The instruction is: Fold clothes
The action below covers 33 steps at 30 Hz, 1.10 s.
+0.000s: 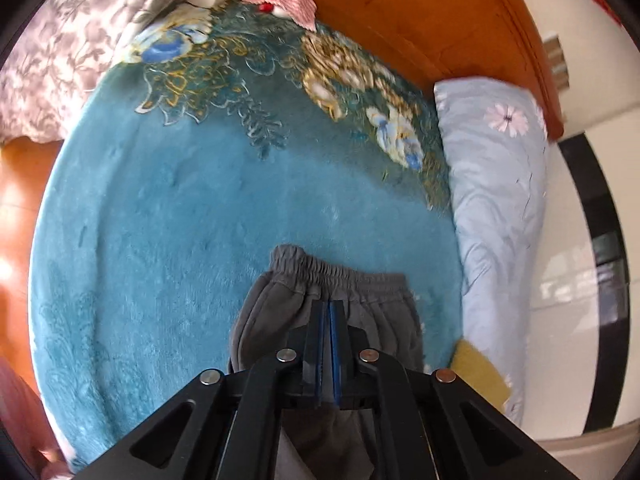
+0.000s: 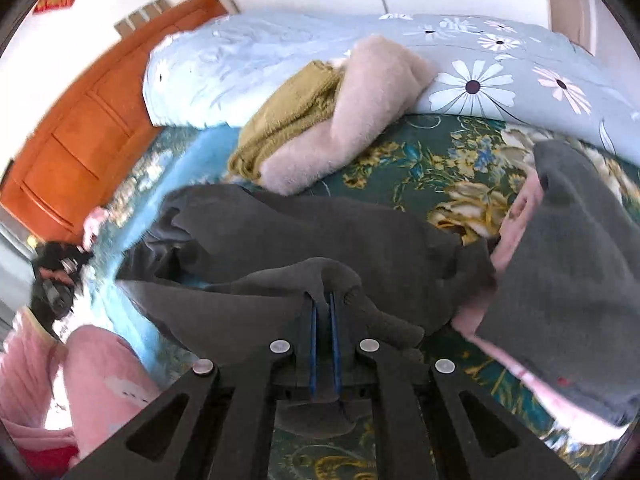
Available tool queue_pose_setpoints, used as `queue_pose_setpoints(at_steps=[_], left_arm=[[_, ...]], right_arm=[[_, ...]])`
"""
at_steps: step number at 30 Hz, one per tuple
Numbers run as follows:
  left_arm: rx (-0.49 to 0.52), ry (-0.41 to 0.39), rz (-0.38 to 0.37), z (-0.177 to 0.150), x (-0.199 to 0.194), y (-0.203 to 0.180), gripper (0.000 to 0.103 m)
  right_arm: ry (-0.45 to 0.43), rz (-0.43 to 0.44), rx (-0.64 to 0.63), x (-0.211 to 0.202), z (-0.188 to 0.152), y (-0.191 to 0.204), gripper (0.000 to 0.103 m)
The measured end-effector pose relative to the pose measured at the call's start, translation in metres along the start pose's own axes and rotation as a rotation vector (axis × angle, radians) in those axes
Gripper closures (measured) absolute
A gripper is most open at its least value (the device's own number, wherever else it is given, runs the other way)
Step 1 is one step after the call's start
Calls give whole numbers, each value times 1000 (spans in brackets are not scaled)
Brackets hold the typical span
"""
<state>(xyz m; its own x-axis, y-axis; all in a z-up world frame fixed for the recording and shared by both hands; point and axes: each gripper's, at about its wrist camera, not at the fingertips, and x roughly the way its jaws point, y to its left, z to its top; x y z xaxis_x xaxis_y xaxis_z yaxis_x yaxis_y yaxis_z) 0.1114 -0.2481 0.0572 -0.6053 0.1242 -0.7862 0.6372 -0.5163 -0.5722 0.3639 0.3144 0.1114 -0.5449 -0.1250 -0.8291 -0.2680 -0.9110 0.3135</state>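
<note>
Fold barely begun: left gripper (image 1: 328, 304) and right gripper (image 2: 323, 296) each pinched tight on the grey trousers (image 1: 340, 292), lifted unfolded off the bed (image 1: 160, 220).

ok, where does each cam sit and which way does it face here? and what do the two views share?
Left wrist: on the left gripper, aimed down along its shut fingers at grey trousers on the teal blanket, headboard beyond; only the gripper shows.
Right wrist: on the right gripper, aimed down at the grey fabric it pinches, folded towels and floral duvet beyond; a pink sleeve shows lower left.
Shared: trousers, blanket, duvet, headboard.
</note>
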Motion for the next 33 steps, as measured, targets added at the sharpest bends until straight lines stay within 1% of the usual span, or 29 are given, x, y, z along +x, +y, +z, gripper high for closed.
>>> queue_pose_setpoints(at_steps=[2, 3, 5, 6, 7, 9, 10, 11, 12, 13, 14, 16, 17, 18, 20, 21, 22, 23, 24, 25, 28, 30, 31, 32, 33], left_arm=[[27, 23, 66, 0, 10, 4, 98], [29, 32, 117, -1, 17, 10, 98], [2, 52, 168, -5, 28, 19, 98], [-10, 79, 180, -9, 35, 24, 96], [-22, 105, 193, -12, 42, 28, 93], [-43, 150, 194, -18, 53, 31, 78], [-50, 160, 188, -19, 54, 30, 76], [-47, 157, 187, -19, 55, 29, 73], [-45, 154, 185, -19, 55, 27, 69], [-41, 151, 188, -20, 55, 26, 68], [-35, 152, 188, -20, 56, 25, 64], [-13, 154, 202, -22, 59, 22, 63], [-4, 155, 210, -23, 60, 22, 63], [0, 161, 216, -24, 62, 23, 63], [-21, 177, 201, -23, 63, 29, 63], [-28, 180, 201, -22, 63, 31, 63], [-35, 184, 200, -21, 63, 34, 63], [-43, 189, 204, -22, 65, 34, 63], [-56, 197, 205, -23, 65, 36, 63], [-61, 198, 204, -23, 65, 36, 63], [-70, 201, 199, -24, 63, 37, 63], [-67, 204, 191, -25, 62, 37, 63], [-62, 208, 189, -25, 62, 37, 63], [-58, 213, 186, -25, 62, 38, 63], [-54, 218, 184, -25, 62, 39, 65]], right_arm=[[44, -31, -14, 12, -3, -3, 97], [66, -38, -3, 18, -8, -7, 97], [112, -49, 26, 29, -17, -16, 96], [134, -55, 40, 34, -21, -20, 96], [146, -63, 41, 36, -24, -22, 95], [154, -86, 32, 37, -26, -24, 94], [156, -99, 27, 36, -27, -24, 90], [144, -121, 16, 32, -25, -23, 88], [125, -154, 3, 26, -22, -22, 82], [103, -187, -10, 20, -19, -21, 70], [77, -211, -23, 12, -16, -19, 66], [60, -184, -55, 5, -14, -12, 65], [77, -148, -94, 5, -16, -3, 65], [111, -108, -140, 8, -21, 7, 65], [210, 3, -259, 23, -42, 36, 65], [244, 42, -294, 29, -51, 46, 65], [288, 80, -333, 37, -63, 57, 63], [329, 96, -374, 47, -75, 66, 61], [350, 83, -416, 56, -85, 73, 59], [370, 67, -460, 65, -95, 80, 59], [407, -31, -589, 89, -115, 88, 59], [418, -99, -636, 100, -123, 87, 59], [412, -132, -656, 103, -126, 87, 62], [405, -162, -675, 105, -128, 87, 70], [399, -179, -685, 106, -129, 87, 92]])
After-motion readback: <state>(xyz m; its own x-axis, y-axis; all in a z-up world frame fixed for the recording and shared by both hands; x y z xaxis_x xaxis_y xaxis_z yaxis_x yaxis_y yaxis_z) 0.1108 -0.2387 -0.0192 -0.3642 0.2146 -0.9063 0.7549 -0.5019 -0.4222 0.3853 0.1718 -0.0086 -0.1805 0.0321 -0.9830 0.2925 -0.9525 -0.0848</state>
